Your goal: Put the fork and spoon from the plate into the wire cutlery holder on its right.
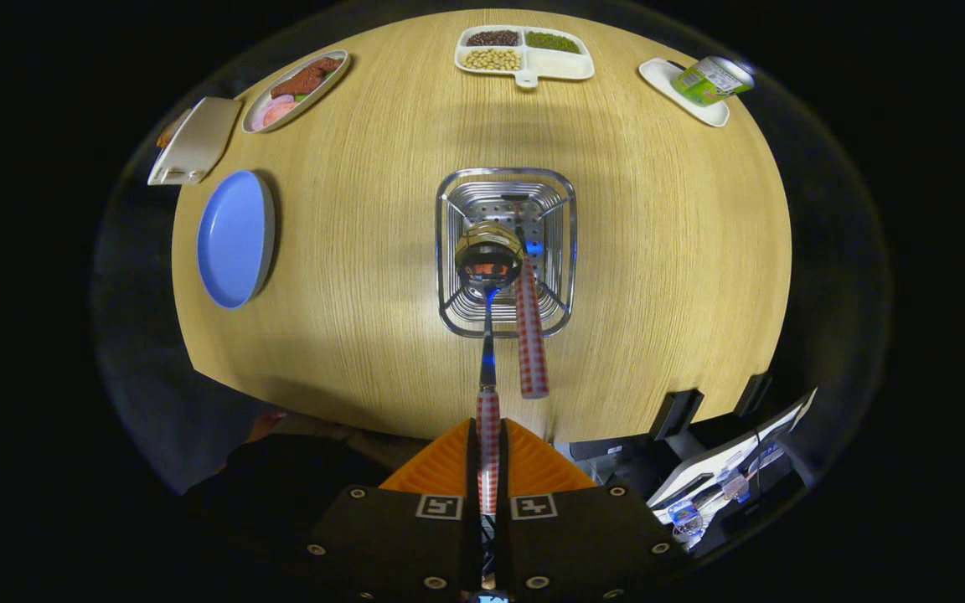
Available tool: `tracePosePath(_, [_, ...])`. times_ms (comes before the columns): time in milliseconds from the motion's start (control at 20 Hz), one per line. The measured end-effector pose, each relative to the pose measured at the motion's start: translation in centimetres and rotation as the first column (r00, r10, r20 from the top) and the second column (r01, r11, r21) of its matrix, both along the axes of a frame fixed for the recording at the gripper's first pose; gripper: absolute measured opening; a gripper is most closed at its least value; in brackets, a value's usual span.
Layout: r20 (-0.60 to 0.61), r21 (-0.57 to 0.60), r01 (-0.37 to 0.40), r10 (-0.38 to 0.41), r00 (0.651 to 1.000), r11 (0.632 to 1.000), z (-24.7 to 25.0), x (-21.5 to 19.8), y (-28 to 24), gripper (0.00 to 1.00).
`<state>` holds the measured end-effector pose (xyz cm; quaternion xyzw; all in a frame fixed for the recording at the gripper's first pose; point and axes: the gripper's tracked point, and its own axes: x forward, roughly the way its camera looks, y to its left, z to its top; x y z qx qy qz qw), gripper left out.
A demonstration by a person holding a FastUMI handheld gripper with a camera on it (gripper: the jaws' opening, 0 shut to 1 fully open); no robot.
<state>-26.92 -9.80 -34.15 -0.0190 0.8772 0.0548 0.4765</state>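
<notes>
Closed on the checkered handle of the spoon (488, 276), the hand-held gripper (488, 456) has both fingers pressed against it. That spoon's long axis runs straight ahead from the fingers, bowl leading, and the bowl hangs over the open top of the wire cutlery holder (506, 251); how deep it sits cannot be told. Left of the holder, near the counter (382, 251) edge, lies the blue plate (233, 239). Just right of the spoon, the fork (530, 335) stands in the holder, checkered handle slanting up toward the camera, its tines lost among the wires.
</notes>
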Motion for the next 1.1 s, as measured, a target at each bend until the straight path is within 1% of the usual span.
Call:
tracePosePath(150, [-0.059, 0.019, -0.007, 0.008, 0.998, 1.0, -0.1, 0.3, 0.2, 0.06])
tracePosePath(400, [-0.109, 0.036, 0.023, -0.019, 0.994, 0.999, -0.6, 1.9, 0.9, 0.06])
tracePosePath(500, [-0.112, 0.038, 0.044, -0.04, 0.993, 0.998, -1.0, 2.0, 1.2, 0.11])
tracePosePath(650, [-0.057, 0.034, 0.064, -0.062, 0.996, 0.997, -1.2, 3.3, 1.1, 0.14])
tracePosePath(750, [0.004, 0.027, 0.06, -0.06, 0.998, 0.998, -1.0, 4.2, 0.7, 0.15])
tracePosePath(850, [0.062, 0.043, 0.06, -0.063, 0.996, 0.997, 0.1, 4.5, 0.9, 0.19])
tracePosePath(900, [0.086, 0.052, 0.07, -0.074, 0.993, 0.996, 0.7, 4.6, 1.0, 0.23])
tracePosePath(1000, [0.136, 0.077, 0.106, -0.115, 0.984, 0.991, 1.9, 5.0, 1.3, 0.27])
tracePosePath(1100, [0.199, 0.112, 0.159, -0.179, 0.964, 0.981, 2.3, 6.1, 1.5, 0.29])
